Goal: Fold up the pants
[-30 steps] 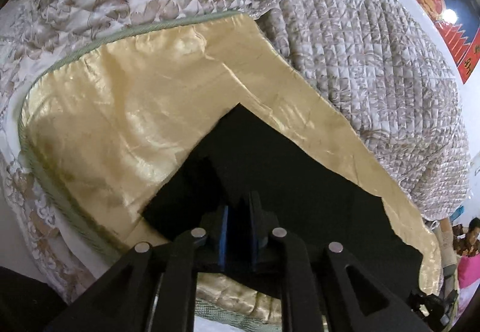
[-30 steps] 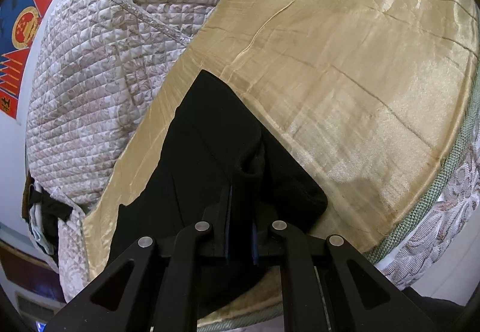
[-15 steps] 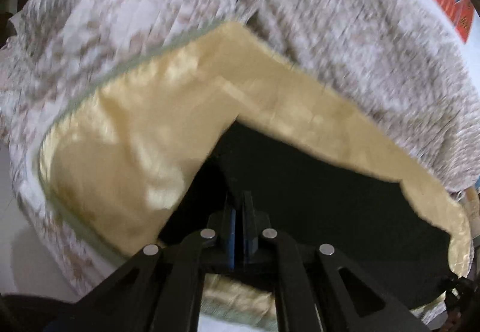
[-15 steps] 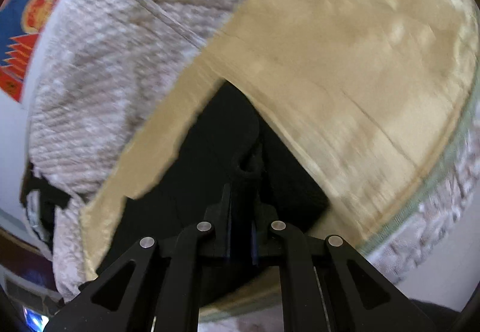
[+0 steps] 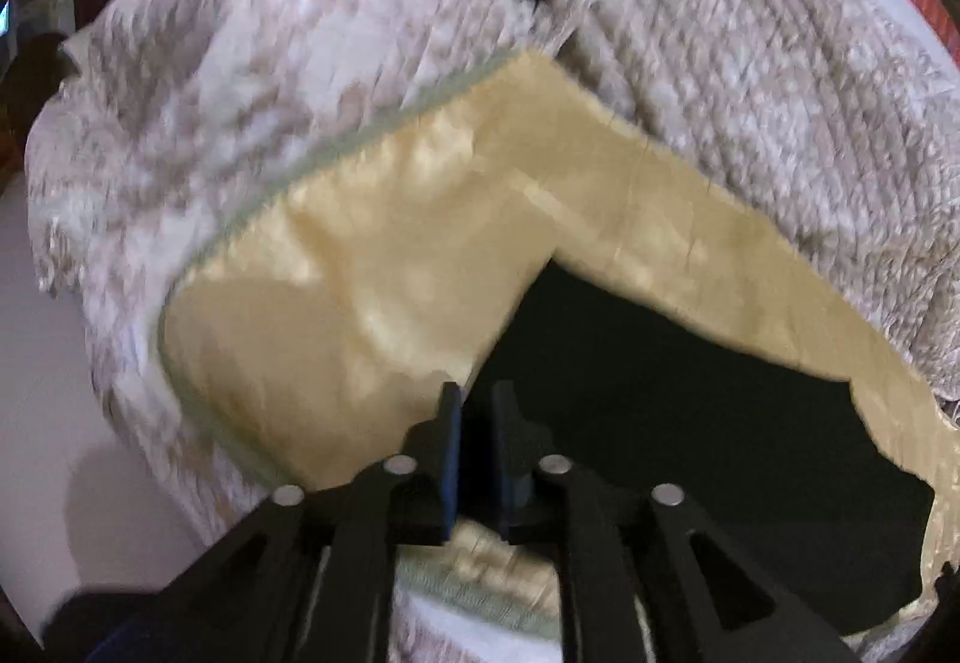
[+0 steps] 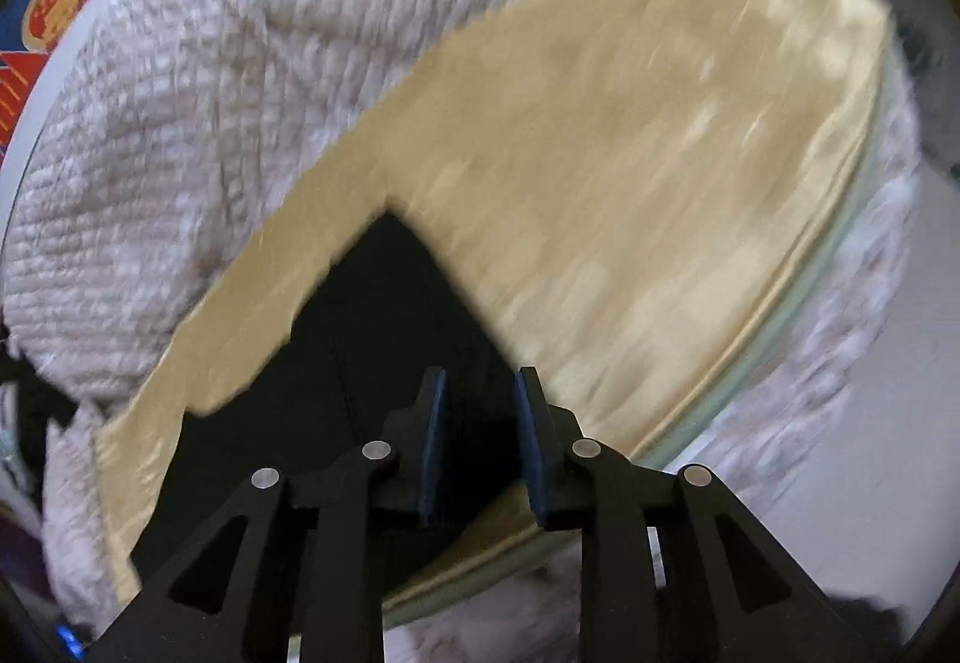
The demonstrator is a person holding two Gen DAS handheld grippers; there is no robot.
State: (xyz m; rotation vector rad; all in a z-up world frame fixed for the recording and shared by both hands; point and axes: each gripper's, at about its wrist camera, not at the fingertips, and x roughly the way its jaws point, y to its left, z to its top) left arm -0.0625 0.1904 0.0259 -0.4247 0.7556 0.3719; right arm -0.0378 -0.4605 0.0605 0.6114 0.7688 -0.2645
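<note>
Black pants (image 5: 660, 393) lie folded flat on a shiny gold cloth (image 5: 390, 255), filling the lower right of the left wrist view. My left gripper (image 5: 477, 393) hangs just above their near left corner. Its jaws are opening, with a narrow gap and no cloth pinched that I can make out. In the right wrist view the pants (image 6: 372, 315) form a dark wedge at lower left on the gold cloth (image 6: 630, 183). My right gripper (image 6: 480, 381) is over their near right corner, jaws opening, pads apart and clear of the fabric. Both views are motion-blurred.
A quilted beige blanket (image 5: 750, 93) is heaped behind the gold cloth, and shows again in the right wrist view (image 6: 210, 93). A floral bedspread (image 5: 240, 93) with green piping wraps the bed edge. Pale floor (image 6: 840, 453) lies beyond it. A red and blue hanging (image 6: 54, 3) is on the wall.
Both grippers were shut on bunched corners of the pants. Now their jaws stand apart, the fabric has dropped flat, and both have lifted back from the bed.
</note>
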